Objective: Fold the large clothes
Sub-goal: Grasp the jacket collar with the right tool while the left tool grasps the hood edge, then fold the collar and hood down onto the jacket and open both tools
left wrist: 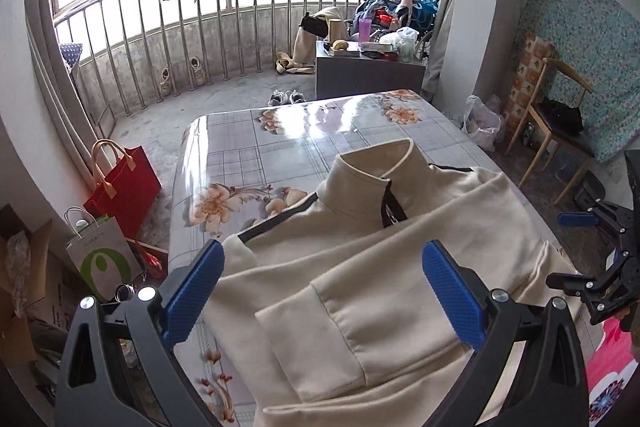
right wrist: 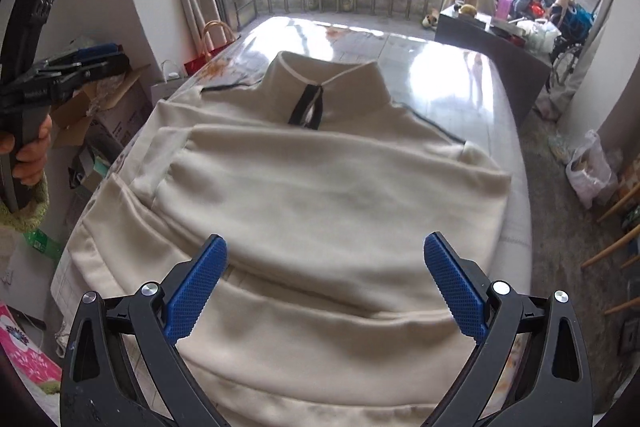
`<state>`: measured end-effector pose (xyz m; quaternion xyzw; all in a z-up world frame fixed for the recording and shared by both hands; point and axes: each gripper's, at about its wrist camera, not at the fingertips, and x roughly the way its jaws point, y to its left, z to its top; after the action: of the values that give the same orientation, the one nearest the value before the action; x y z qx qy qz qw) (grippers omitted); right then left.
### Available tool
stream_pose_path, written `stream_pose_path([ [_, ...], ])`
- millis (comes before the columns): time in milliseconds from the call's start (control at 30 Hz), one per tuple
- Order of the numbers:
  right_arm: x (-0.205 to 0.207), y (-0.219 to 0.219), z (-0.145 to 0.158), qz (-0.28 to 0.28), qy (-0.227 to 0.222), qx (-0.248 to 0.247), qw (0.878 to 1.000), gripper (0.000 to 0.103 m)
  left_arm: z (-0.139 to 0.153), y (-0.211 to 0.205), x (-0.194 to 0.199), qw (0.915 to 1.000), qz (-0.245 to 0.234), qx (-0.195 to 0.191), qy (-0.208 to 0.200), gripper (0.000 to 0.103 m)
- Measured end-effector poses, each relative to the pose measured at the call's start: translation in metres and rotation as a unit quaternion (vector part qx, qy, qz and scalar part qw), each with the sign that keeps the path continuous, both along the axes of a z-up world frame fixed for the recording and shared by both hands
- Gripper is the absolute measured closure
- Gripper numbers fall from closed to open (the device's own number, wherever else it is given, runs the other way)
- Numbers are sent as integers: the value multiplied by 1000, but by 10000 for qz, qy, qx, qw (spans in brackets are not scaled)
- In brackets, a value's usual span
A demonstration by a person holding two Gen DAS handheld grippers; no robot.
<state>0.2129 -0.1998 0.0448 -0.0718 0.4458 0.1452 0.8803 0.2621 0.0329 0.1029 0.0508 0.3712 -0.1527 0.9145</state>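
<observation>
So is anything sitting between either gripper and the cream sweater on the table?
Nothing visible. The left gripper and the right gripper both stand open directly over the cream sweater, with only bare fabric between their fingers. The table beyond the collar carries nothing else in view.

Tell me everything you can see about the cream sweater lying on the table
The cream sweater is a soft, fleece-looking pullover with a stand-up collar, a short dark-edged zip placket and thin dark piping along both shoulders. It lies front up on the glossy floral table, collar towards the balcony railing. Both sleeves are folded across the chest, one overlapping the other, cuffs showing. Its hem end reaches the near table edge. Both open grippers, left gripper and right gripper, hover above it without gripping it.
</observation>
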Motion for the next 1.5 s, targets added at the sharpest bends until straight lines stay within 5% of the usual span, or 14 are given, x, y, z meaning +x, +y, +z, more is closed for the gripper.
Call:
stream_pose_path([
  [233,109,-9,25,-224,-167,366,9989,9,-11,7,95,9968,559,-563,25,12],
  [467,226,-11,-7,-637,764,1196,9878,25,-50,-19,160,9913,303,-1130,600,33],
  [600,261,1,-39,-656,1231,977,9854,33,-76,-49,172,9906,-117,-980,945,37],
  [700,272,7,-62,-696,1451,640,9849,48,-95,-65,177,9916,-121,-612,1130,53],
  [867,264,0,-71,-604,1577,789,9825,86,-104,-70,176,9915,-117,-517,1186,86],
  [1067,206,3,-34,-39,961,634,9933,88,-70,-73,126,9946,-689,-369,687,90],
  [1233,141,12,-25,457,444,-7,9980,90,-60,-78,66,9929,-1100,90,435,94],
  [1367,98,21,-54,732,309,-583,9951,89,-81,-82,30,9902,-1250,415,471,94],
  [1500,80,22,-76,869,186,-1029,9907,88,-123,-85,27,9872,-1143,614,932,94],
])
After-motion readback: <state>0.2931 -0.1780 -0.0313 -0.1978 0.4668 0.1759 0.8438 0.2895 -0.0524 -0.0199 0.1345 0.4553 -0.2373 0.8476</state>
